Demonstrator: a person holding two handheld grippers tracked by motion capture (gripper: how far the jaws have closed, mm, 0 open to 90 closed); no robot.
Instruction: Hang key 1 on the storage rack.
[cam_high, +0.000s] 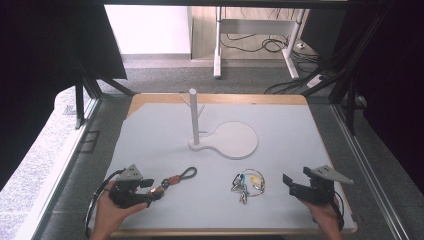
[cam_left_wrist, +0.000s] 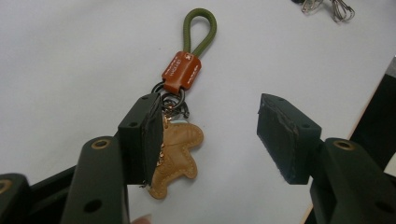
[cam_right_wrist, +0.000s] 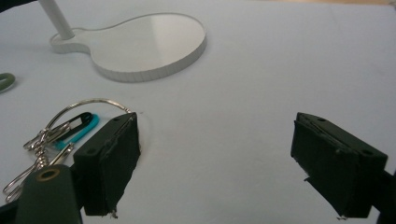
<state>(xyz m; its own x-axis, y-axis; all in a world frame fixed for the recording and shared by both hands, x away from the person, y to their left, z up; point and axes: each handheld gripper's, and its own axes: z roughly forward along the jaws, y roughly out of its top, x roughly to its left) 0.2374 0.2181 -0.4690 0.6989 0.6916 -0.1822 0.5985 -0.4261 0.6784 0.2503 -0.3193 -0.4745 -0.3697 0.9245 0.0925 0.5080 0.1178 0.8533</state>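
A keychain lies on the white mat (cam_high: 165, 145) at the front left: a green cord loop (cam_left_wrist: 200, 28), a brown leather tag (cam_left_wrist: 181, 71) and a tan leather charm (cam_left_wrist: 177, 154). My left gripper (cam_left_wrist: 212, 126) is open around the charm, which lies against the inner face of the left jaw; the right jaw stands well clear. In the high view this gripper (cam_high: 152, 190) points right at the keychain (cam_high: 176, 179). My right gripper (cam_high: 291, 185) is open, with nothing between its jaws (cam_right_wrist: 215, 140). A wire ring of metal clips with a teal piece (cam_right_wrist: 70, 126) lies just left of it.
A white stand with an upright post (cam_high: 194, 115) and side pegs rises from a keyhole-shaped base (cam_high: 232, 140) at the middle of the mat. The table's wooden edge (cam_high: 220, 98) borders the mat. Cables and desk legs are on the floor beyond.
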